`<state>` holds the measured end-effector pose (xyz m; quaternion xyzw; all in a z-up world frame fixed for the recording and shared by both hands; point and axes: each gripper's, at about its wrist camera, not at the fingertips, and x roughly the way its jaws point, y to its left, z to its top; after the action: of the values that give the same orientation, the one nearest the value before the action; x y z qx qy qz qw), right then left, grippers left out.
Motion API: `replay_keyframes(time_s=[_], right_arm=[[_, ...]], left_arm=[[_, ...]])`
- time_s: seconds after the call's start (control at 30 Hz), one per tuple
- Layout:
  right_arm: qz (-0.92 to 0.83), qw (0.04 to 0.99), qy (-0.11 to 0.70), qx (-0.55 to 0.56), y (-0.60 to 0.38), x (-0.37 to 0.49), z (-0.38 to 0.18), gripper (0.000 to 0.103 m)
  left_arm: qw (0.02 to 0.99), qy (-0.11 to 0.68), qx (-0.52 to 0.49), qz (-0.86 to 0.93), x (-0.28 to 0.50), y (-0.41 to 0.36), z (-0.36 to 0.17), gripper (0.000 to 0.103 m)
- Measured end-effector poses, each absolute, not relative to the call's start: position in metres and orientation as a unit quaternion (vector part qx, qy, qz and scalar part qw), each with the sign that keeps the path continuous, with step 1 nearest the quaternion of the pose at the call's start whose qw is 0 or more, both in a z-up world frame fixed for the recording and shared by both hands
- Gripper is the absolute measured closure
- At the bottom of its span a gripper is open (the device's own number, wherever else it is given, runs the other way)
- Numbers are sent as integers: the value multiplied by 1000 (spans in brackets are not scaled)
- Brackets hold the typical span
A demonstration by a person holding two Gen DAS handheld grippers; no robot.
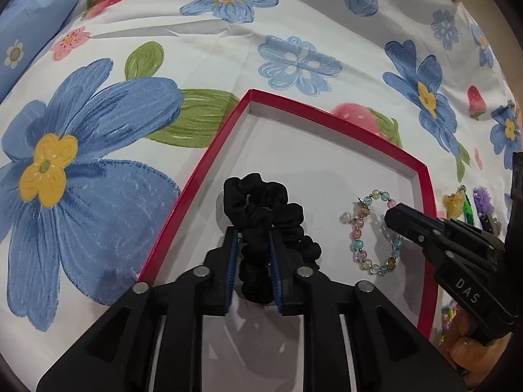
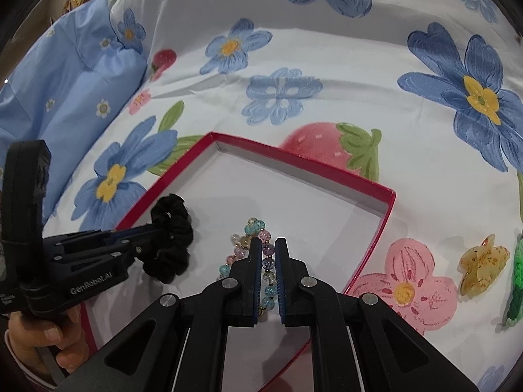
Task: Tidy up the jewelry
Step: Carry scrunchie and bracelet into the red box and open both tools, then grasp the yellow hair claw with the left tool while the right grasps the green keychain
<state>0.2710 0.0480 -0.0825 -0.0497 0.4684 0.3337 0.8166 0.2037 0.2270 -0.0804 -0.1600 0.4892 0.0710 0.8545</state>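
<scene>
left wrist view: the left gripper (image 1: pixel 251 245) has its jaws clenched on the black scrunchie (image 1: pixel 264 215), which sits inside the red-rimmed box (image 1: pixel 183 192), on the white floor near its left wall. the bead bracelet (image 1: pixel 369 232) lies in the same box to the right, and the right gripper (image 1: pixel 397 215) reaches in over it from the side; from here i cannot tell how its jaws stand. outside the box's right wall, on the floral bedsheet (image 1: pixel 228 49), a yellow flower clip (image 1: pixel 452 203), something green (image 1: pixel 468 209) and a purple piece (image 1: pixel 483 201) wait, partly hidden.

right wrist view: the right gripper (image 2: pixel 268 261) has its jaws nearly closed with a run of bracelet (image 2: pixel 258 228) beads between the pads, so it looks to be grasping the bracelet, low in the box (image 2: pixel 376 192). the left gripper (image 2: pixel 153 228) holds the scrunchie (image 2: pixel 171 238) beside it. the yellow clip (image 2: pixel 483 263) and the green piece (image 2: pixel 518 277) lie on the bedsheet (image 2: pixel 327 65), apart from the box.

my read: two items are in the box but not yet released; at least three pieces outside are left to bring in.
</scene>
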Motion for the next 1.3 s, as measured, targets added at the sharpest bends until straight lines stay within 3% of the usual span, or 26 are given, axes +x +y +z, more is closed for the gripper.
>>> replay_keyframes(time_s=[0.2, 0.4, 0.5, 0.63, 1.3], right_arm=[[329, 815, 474, -65, 51, 271, -87, 94], [326, 815, 473, -73, 52, 271, -85, 93], [324, 816, 474, -67, 50, 271, -83, 87], [327, 817, 471, -57, 45, 271, -78, 66], [304, 854, 421, 22, -57, 217, -18, 56]], left_arm=[[855, 488, -157, 82, 202, 229, -77, 66], [856, 485, -156, 89, 196, 231, -72, 59], [857, 483, -155, 90, 193, 230, -70, 58], [860, 478, -154, 91, 187, 228, -64, 57], [889, 431, -148, 52, 139, 173, -4, 49]])
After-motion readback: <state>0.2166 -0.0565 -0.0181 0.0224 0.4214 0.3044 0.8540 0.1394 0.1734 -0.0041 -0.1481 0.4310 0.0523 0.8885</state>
